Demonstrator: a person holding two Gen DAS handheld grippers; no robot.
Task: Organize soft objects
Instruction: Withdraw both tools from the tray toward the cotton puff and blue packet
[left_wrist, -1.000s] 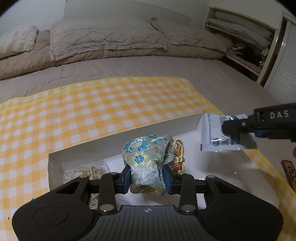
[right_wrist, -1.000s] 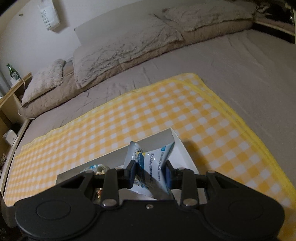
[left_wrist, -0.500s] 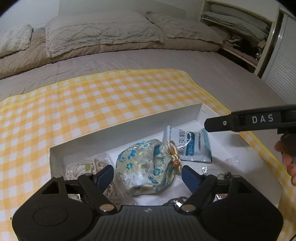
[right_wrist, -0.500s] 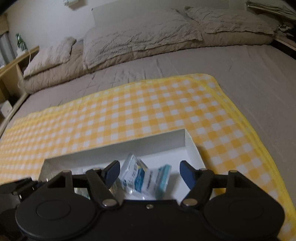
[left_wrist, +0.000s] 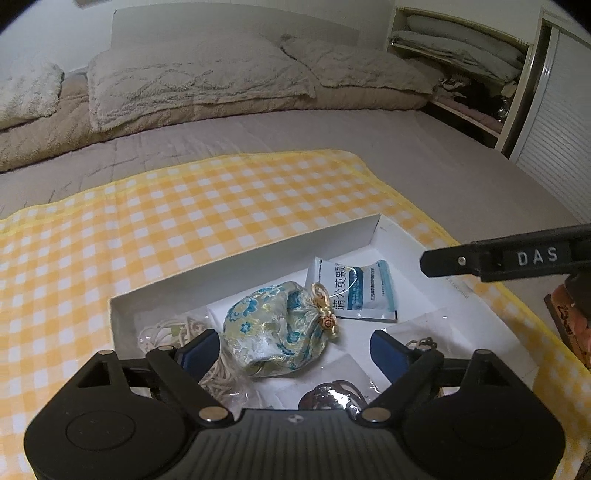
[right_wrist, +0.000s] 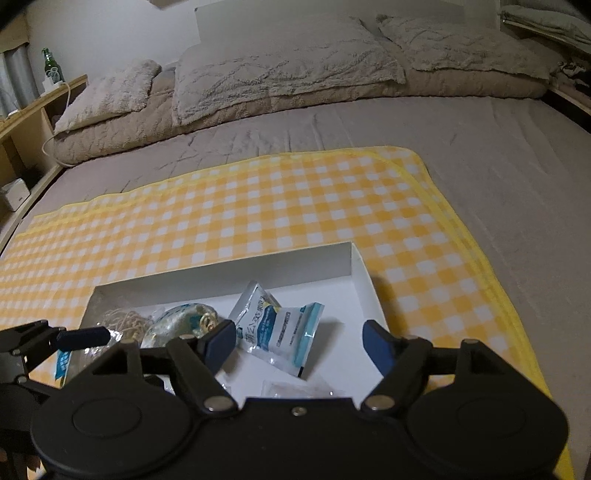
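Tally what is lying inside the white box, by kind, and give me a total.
Brocade drawstring pouch: 1
Blue-and-white printed sachet: 1
Clear bag of cream cord: 1
Clear bag with dark metal pieces: 1
Other clear bags, contents unclear: at least 1
Total in the white box: at least 5

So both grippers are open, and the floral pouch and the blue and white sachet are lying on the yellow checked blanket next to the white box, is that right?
Not quite. Both the left gripper and right gripper are open, but the floral pouch and the blue and white sachet lie inside the white box, not on the yellow checked blanket. The left wrist view shows it.
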